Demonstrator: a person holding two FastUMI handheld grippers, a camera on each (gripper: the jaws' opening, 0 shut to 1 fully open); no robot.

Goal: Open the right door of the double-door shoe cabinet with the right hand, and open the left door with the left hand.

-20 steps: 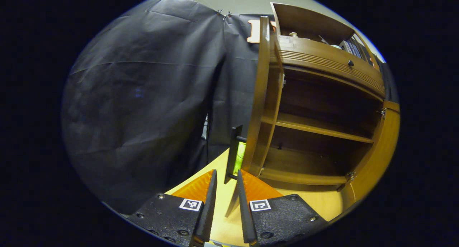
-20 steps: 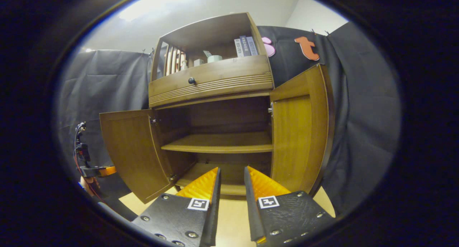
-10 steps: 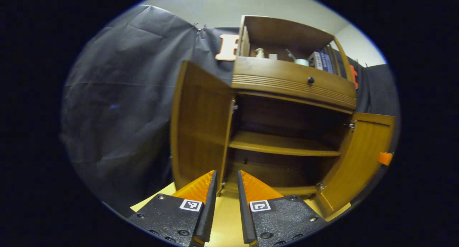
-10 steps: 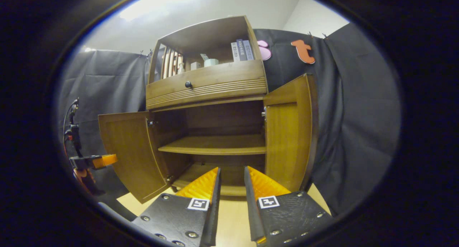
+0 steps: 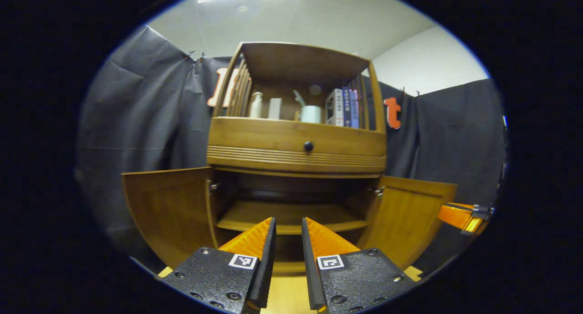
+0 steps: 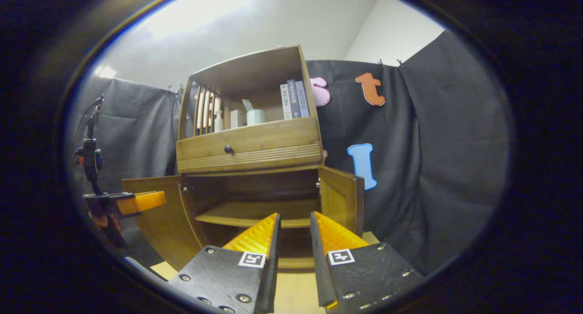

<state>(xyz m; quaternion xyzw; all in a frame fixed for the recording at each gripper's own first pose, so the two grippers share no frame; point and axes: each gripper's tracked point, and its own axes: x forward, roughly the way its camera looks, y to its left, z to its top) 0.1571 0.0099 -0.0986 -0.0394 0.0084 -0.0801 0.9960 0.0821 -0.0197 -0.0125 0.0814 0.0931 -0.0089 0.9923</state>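
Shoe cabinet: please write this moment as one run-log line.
left door: open | right door: open | left gripper: free | right gripper: free

You get no text here that can be read. The books (image 5: 342,107) on the top shelf of the shoe cabinet (image 5: 296,150) carry printing down their spines, but it is too small and blurred to make out in either view. Each hand-held gripper finger bears a square black-and-white marker tag (image 5: 242,261), which is a coded pattern and holds no letters or numbers.
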